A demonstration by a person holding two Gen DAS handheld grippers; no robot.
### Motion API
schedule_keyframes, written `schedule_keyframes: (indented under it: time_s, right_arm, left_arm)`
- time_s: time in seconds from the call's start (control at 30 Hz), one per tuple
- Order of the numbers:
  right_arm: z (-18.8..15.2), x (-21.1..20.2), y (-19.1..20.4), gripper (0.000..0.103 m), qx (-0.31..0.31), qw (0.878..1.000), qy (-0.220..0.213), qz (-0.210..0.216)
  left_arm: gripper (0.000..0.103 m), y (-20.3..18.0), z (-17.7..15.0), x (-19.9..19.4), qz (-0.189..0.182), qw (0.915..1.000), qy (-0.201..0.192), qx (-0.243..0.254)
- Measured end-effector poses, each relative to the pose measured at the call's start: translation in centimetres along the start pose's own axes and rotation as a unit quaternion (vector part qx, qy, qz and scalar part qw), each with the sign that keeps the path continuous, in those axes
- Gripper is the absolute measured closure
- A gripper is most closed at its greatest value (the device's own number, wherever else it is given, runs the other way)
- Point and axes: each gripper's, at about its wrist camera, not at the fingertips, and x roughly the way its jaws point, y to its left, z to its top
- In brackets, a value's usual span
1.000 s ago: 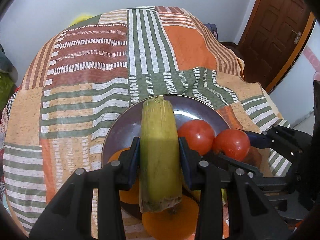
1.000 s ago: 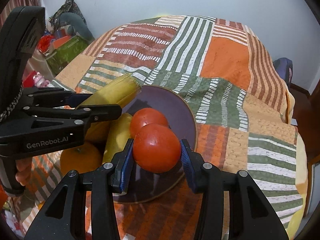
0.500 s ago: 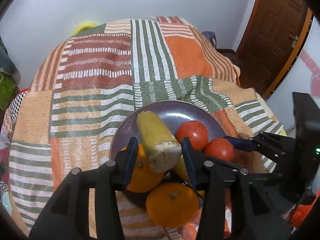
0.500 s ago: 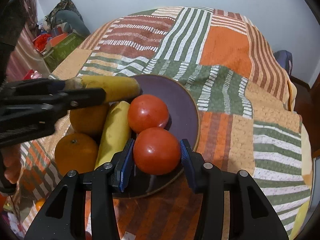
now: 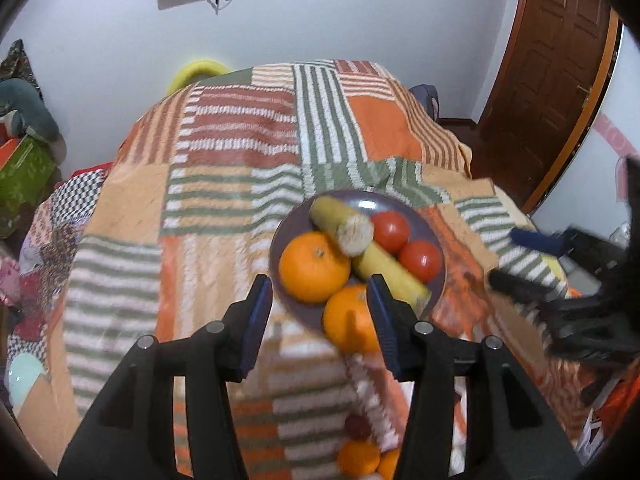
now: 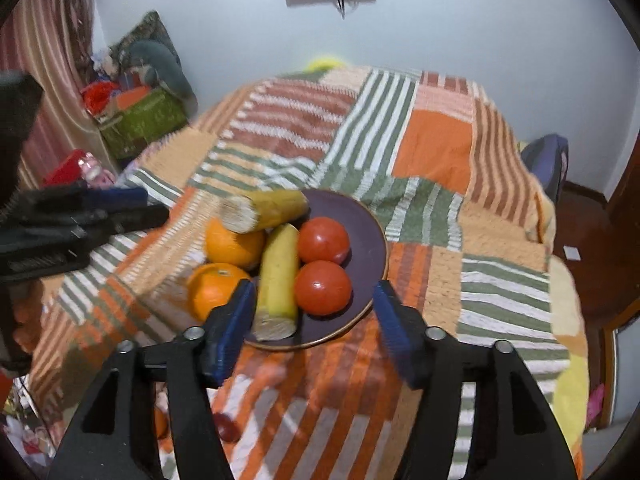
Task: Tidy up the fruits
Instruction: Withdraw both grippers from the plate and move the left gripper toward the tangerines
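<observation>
Left claw (image 5: 318, 322): mine, spread wide, pinching nothing; hangs above the near-left edge of the plate.
Oranges: one (image 5: 314, 267) on the plate's left side, a second (image 5: 349, 322) at its near rim, just ahead of my left claw, partly betw. its pads.
Corn pieces: upper one (image 5: 342, 220) lies propped over the orange and the lower yellow piece (image 5: 390, 274); lower one's long axis runs diagonally, near-right to far-left.
Tomatoes: two, side by side on the plate's right half (image 6: 323, 239), (image 6: 323, 288).
Plate (image 6: 370, 236): dark purple, on the patchwork bedspread (image 6: 436, 148).
Right claw (image 6: 316, 322): mine, also spread, empty, above the plate's near rim.
Next move, my guess: loose fruit (image 5: 358, 456) lies on the bed below the left claw; left is nearer, must pull back toward me.
</observation>
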Motion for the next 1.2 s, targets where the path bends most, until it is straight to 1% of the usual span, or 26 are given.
schedule_keyframes:
  time_s: [0.1,0.27,0.33,0.5,0.57,0.7,0.77,0.9,0.93,1.0,1.03,1.07,1.13,1.2]
  right_arm:
    - [-0.6,-2.2,1.4,0.043,-0.011,1.0,-0.012,0.005]
    - [-2.2,-3.8,3.6,0.043,-0.021,1.0,-0.017,0.012]
    - [-2.9,-4.2,4.7,0.043,-0.021,0.999,-0.014,0.02]
    - [-4.9,-3.4,7.8,0.043,-0.035,0.998,0.009,0.044]
    - [-5.9,-2.7,9.1,0.043,-0.042,0.998,0.021,0.049]
    - [-7.6,-0.8,10.4,0.043,-0.031,0.996,0.049,0.064]
    - [-8.3,0.3,10.8,0.046,-0.025,0.995,0.06,0.07]
    - [-9.3,1.9,11.7,0.051,-0.025,0.993,0.085,0.077]
    - [-9.4,2.3,11.9,0.054,-0.028,0.993,0.09,0.076]
    - [-9.8,3.2,12.2,0.058,-0.036,0.992,0.102,0.071]
    - [-9.9,3.3,12.2,0.063,-0.035,0.991,0.105,0.074]
    - [-9.9,3.5,12.0,0.065,-0.031,0.991,0.108,0.079]
    - [-9.9,3.5,11.7,0.067,-0.027,0.991,0.106,0.082]
    - [-9.9,3.0,11.3,0.068,-0.028,0.991,0.102,0.082]
  left_arm:
    - [0.054,0.4,-2.1,-1.2,0.0,0.9999,0.012,-0.009]
    - [0.054,0.9,-5.3,-3.2,-0.001,0.9996,0.018,-0.022]
    - [0.054,1.1,-6.6,-4.0,0.0,0.9995,0.022,-0.025]
    - [0.054,1.6,-10.1,-5.2,0.0,0.9993,0.018,-0.034]
    - [0.054,1.6,-11.5,-5.0,0.005,0.9991,0.026,-0.031]
    - [0.054,2.1,-13.9,-4.6,-0.003,0.9981,0.048,-0.039]
    - [0.055,2.4,-14.9,-4.5,-0.005,0.9975,0.056,-0.043]
    - [0.06,2.7,-15.8,-4.6,-0.007,0.9972,0.061,-0.042]
    - [0.062,2.8,-15.9,-4.7,-0.01,0.9972,0.059,-0.044]
    - [0.063,2.7,-15.8,-4.8,-0.021,0.997,0.054,-0.052]
    - [0.063,2.6,-15.7,-4.8,-0.023,0.997,0.052,-0.052]
    - [0.063,2.4,-15.6,-4.8,-0.025,0.9971,0.051,-0.051]
    - [0.063,2.1,-15.3,-4.5,-0.029,0.9972,0.049,-0.049]
    - [0.063,1.6,-14.9,-4.0,-0.036,0.9969,0.048,-0.05]
